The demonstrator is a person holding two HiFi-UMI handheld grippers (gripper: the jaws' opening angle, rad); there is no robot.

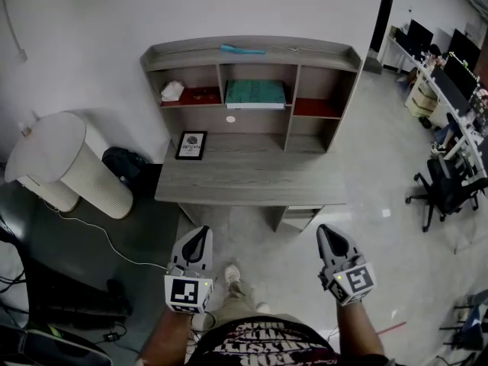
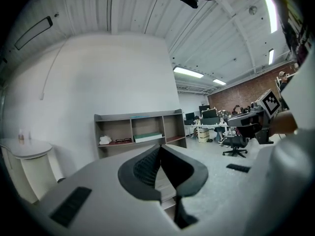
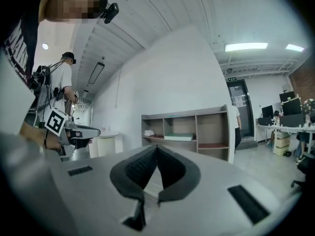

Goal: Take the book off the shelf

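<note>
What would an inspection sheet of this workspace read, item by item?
Surface: grey desk with shelf unit, against a white wall.
Job's things: teal book lying flat in the middle compartment, untouched.
Clutter: framed card on the desk; white object in left compartment.
Grippers: left gripper and right gripper, jaws together, empty, short of the desk.
Cables: white cable on the floor at left.
Surroundings: white cylinder at left; office chair at right.

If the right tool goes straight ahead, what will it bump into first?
Probably the desk, toward its right side; nothing stands between. Height is unclear, so maybe the shelf above.
</note>
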